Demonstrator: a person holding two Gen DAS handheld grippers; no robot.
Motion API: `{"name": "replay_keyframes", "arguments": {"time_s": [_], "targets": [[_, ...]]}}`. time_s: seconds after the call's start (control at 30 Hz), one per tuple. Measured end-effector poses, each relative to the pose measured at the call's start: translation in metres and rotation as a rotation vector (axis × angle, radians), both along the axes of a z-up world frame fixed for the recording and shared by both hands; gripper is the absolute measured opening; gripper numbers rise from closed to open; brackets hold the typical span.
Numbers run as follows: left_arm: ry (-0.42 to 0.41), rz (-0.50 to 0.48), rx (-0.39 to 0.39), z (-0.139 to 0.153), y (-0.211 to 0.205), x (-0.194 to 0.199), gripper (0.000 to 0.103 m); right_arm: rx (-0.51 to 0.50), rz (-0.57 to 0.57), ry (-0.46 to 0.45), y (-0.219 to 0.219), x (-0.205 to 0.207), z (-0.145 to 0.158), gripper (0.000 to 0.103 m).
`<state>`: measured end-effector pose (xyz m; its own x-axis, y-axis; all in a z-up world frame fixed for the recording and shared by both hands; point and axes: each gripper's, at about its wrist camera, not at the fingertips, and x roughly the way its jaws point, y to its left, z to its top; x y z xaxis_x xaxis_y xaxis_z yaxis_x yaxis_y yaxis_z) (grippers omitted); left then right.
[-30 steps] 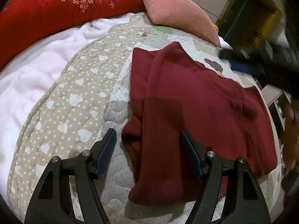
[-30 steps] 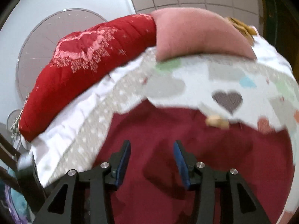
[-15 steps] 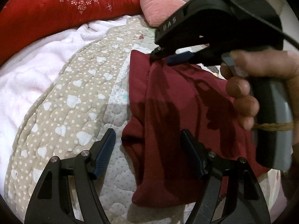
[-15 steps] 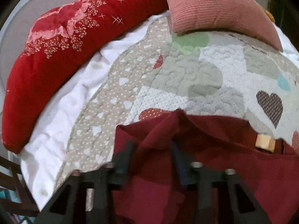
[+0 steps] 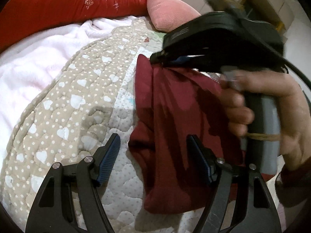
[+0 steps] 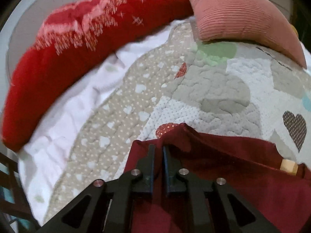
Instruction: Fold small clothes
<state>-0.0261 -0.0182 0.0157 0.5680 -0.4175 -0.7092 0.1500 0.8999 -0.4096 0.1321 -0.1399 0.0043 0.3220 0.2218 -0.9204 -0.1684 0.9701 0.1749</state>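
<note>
Hard to see: the right gripper (image 5: 161,58) and the hand (image 5: 268,116) holding it are blurry in the left view, and they cover the right part of the shirt (image 5: 175,120)
Cut off: the near end of the shirt runs under the left gripper (image 5: 153,155) and out of the right view at the bottom
Containers: I see no box or basket, only the quilt (image 5: 77,101) with the shirt lying on it
Shirt: dark red, on the quilt, near the red blanket (image 6: 77,44) and the pink pillow (image 6: 243,17)
Right jaws: pressed almost together, pinching the far top edge of the shirt and holding it up off the quilt
Left jaws: spread wide, holding nothing; the shirt's left edge lies between them, closer to the right finger
Tag: a small tan tag (image 6: 289,166) sits on the shirt's edge
</note>
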Motion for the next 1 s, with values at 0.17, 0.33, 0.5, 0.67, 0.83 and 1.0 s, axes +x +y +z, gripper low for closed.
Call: {"name": "replay_keyframes", "arguments": {"time_s": [0.17,0.33,0.5,0.67,0.83,1.0], "targets": [[-0.005,0.004,-0.003,0.000,-0.001,0.000,0.073,-0.011,0.003,0.016,-0.003,-0.014,0.022,0.054],[-0.016,0.003,-0.050,-0.001,0.006,-0.005,0.073,-0.098,0.048,0.077,0.016,-0.015,0.015,0.061],[-0.014,0.003,-0.126,-0.003,0.017,-0.007,0.073,-0.210,0.097,0.144,0.044,-0.009,-0.011,0.073],[-0.016,0.001,-0.108,-0.003,0.015,-0.005,0.073,-0.268,0.103,0.136,0.050,-0.006,-0.022,0.072],[-0.018,0.001,-0.101,-0.003,0.012,-0.005,0.073,-0.265,0.097,0.054,0.038,-0.012,-0.016,0.041],[-0.017,-0.002,-0.061,0.001,0.006,0.001,0.073,-0.118,0.112,-0.029,0.018,-0.031,0.016,0.016]]}}
